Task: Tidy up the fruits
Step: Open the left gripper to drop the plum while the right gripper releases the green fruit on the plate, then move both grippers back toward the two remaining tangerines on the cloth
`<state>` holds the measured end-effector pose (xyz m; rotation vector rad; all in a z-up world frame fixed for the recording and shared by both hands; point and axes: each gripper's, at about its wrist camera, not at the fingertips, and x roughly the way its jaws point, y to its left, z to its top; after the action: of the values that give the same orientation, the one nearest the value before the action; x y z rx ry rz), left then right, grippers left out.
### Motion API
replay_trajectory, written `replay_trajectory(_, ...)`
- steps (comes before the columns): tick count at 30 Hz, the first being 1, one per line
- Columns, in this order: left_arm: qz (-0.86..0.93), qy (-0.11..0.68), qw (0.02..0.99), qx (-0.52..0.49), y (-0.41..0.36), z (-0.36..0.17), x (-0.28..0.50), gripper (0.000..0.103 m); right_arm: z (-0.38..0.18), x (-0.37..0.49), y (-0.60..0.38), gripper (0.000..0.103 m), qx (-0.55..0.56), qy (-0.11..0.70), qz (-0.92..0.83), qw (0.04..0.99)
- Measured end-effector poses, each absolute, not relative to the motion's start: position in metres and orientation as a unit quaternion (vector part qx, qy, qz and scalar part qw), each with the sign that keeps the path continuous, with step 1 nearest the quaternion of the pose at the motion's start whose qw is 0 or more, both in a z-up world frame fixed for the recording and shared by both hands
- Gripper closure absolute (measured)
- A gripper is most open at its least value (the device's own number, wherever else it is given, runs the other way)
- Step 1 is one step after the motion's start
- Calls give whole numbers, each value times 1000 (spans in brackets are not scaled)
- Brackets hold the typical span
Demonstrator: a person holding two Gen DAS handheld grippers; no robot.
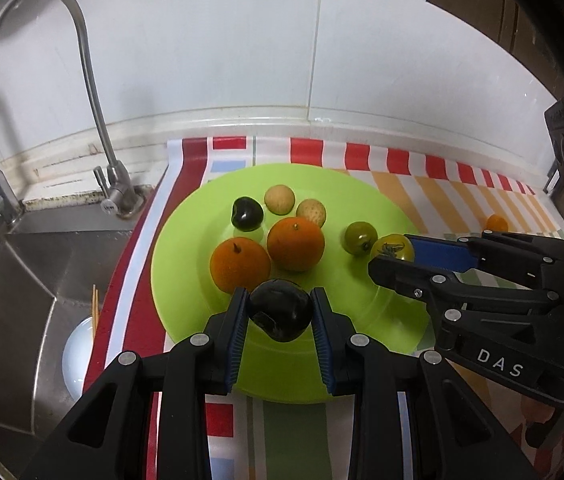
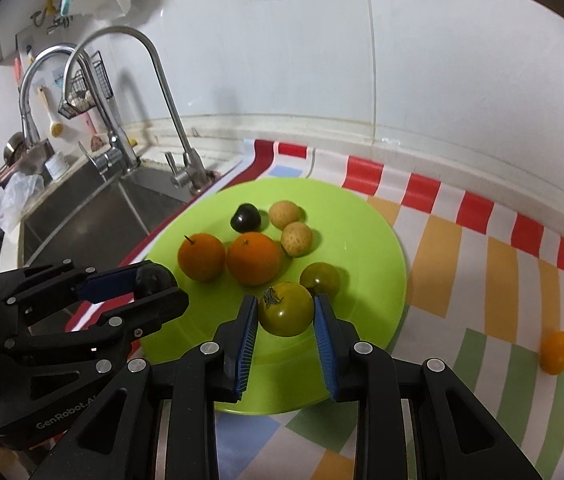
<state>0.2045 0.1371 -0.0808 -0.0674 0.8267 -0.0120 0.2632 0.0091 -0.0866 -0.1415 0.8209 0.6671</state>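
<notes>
Sink (image 1: 22, 264) at far left, its edge just beside the striped mat (image 1: 138, 280); a drop there loses the fruit.

Left gripper (image 1: 280, 312) pinches a dark plum (image 1: 280, 316) over the near part of the green plate (image 1: 186, 240), pads pressed on both sides. Risk: the plum is round and glossy, so it could squirt out, and the near-left orange (image 1: 240, 266) sits just beyond it; setting down blindly may knock that into a roll.

Plate centre is crowded: second orange (image 1: 295, 244), another dark plum (image 1: 246, 214), two pale fruits (image 1: 280, 199). Open room is on the near rim.

Right gripper (image 2: 285, 312) holds a green tomato (image 2: 285, 309) beside a second one (image 2: 319, 280), possibly touching it; hard to tell. The grippers are close; collision is possible.

Two small orange fruits (image 2: 556, 352) lie on the mat far right, well apart from the plate.
</notes>
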Motion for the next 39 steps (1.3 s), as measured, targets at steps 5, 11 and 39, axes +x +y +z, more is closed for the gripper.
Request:
replay_trajectory(5, -5, 406, 913, -32, 138, -83, 210, 72, -94, 268, 11, 73, -66, 399, 317, 858)
replay_trajectory(11, 10, 389, 920, -30, 140, -72, 203, 62, -89, 268, 4, 64, -46, 395, 309, 864)
replay_trajectory(39, -28, 315, 949, -6, 85, -8, 155, 36, -24, 198, -80, 59, -8, 332, 219, 917)
